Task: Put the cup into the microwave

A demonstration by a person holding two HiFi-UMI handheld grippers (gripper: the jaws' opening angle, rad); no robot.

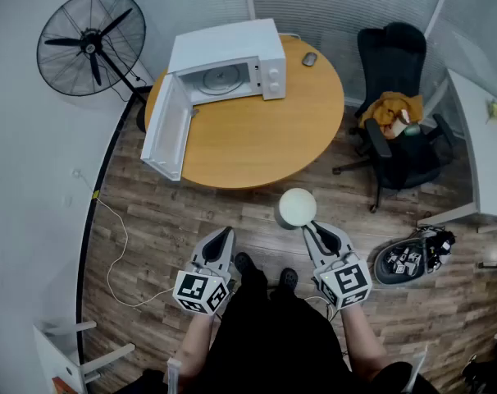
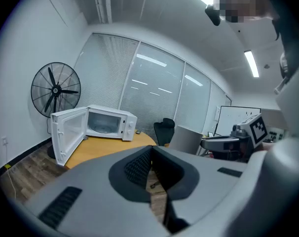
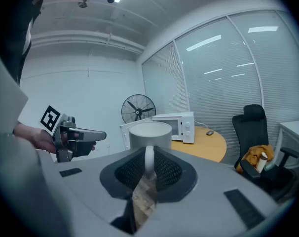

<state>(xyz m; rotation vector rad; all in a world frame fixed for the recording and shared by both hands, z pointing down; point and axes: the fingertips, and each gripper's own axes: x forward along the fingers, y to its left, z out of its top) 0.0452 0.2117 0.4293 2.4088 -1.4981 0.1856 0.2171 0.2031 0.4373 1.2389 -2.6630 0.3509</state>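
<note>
A white cup (image 1: 298, 207) (image 3: 149, 135) hangs upright over the wooden floor, short of the round table (image 1: 257, 134). My right gripper (image 1: 312, 229) (image 3: 148, 168) is shut on the cup's handle. The white microwave (image 1: 225, 61) (image 2: 104, 123) (image 3: 181, 125) stands on the table's far left side with its door (image 1: 168, 127) swung wide open and the glass turntable showing inside. My left gripper (image 1: 221, 241) (image 2: 150, 166) is shut with nothing between its tips, level with the right one and to its left.
A standing fan (image 1: 91, 43) is at the far left by the wall. A black office chair (image 1: 400, 113) with yellow cloth on its seat stands right of the table. A computer mouse (image 1: 309, 58) lies beside the microwave. A white cable (image 1: 117, 245) runs along the floor at left.
</note>
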